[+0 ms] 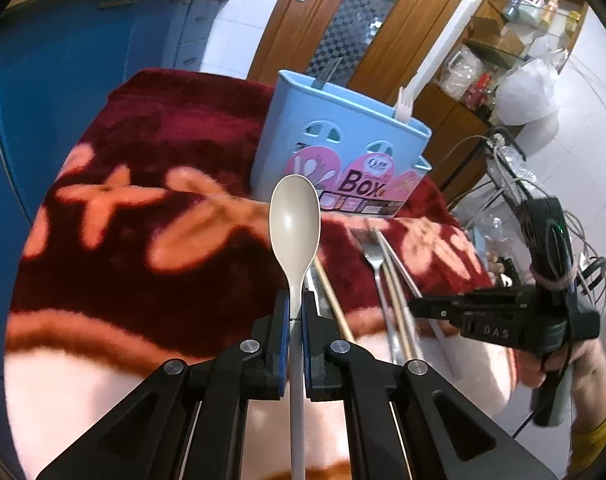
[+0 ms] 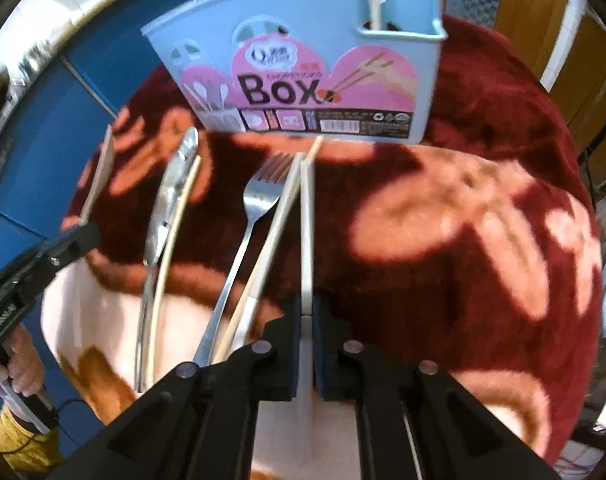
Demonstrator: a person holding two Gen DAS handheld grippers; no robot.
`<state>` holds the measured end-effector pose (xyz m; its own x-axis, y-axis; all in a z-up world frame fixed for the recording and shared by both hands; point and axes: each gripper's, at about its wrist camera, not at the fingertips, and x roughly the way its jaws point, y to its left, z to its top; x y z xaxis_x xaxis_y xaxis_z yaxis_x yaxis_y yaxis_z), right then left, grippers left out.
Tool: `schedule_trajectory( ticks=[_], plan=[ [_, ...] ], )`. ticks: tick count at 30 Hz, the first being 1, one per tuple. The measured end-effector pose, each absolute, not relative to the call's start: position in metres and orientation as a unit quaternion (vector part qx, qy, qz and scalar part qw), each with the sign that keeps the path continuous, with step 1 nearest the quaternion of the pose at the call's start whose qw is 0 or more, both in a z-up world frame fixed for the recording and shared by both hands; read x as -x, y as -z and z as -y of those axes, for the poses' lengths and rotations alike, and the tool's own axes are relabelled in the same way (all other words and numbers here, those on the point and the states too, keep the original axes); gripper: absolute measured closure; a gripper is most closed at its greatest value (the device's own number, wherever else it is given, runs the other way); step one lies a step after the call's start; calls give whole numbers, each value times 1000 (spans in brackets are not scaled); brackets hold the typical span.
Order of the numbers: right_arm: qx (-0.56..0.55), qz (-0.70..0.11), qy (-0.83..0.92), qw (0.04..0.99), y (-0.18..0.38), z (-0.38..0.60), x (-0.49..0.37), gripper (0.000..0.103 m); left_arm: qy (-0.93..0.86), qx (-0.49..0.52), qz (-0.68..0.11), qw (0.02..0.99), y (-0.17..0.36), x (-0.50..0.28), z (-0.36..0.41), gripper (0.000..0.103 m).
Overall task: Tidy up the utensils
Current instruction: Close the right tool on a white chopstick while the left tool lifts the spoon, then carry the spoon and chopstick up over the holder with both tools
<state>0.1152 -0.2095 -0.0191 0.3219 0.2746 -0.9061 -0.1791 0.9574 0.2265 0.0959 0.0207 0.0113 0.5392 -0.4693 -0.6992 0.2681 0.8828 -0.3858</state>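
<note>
While two forks already stand in the blue box (image 1: 339, 136) at upper centre, I hold a beige spoon (image 1: 294, 220) clamped in the left gripper (image 1: 296, 312) and a pale chopstick (image 2: 307, 216) pinched in the right gripper (image 2: 307, 316). Still left on the red blanket (image 2: 443, 240), lower left of the box: a metal fork (image 2: 259, 196), a knife (image 2: 171, 200) and more chopsticks.

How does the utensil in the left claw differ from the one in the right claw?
The beige spoon has a rounded bowl and is lifted off the blanket; the white chopstick is straight, flat-sided, and lies low among the other utensils. Both are pale and clamped by the handle end.
</note>
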Motion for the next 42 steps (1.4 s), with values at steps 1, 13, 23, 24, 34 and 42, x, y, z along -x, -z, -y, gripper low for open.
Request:
schedule_trajectory(
  ticks=[1, 13, 23, 24, 34, 42],
  plan=[
    [-45, -551, -140, 821, 17, 212, -111, 96, 214, 117, -425, 872, -13, -94, -19, 98],
    [-94, -350, -140, 921, -31, 250, -60, 96, 226, 113, -328, 910, -54, -87, -6, 98],
    [-101, -272, -139, 947, -51, 260, -52, 96, 212, 122, -284, 927, -79, -116, 4, 98],
    [-105, -270, -143, 946, -50, 261, -53, 96, 208, 120, -280, 930, -81, -121, 6, 98],
    [-128, -245, -154, 949, -45, 273, -62, 96, 159, 127, -186, 961, -114, -169, 15, 98],
    [-140, -247, -161, 945, -36, 280, -73, 96, 115, 106, -123, 980, -119, -203, 31, 98]
  ],
)
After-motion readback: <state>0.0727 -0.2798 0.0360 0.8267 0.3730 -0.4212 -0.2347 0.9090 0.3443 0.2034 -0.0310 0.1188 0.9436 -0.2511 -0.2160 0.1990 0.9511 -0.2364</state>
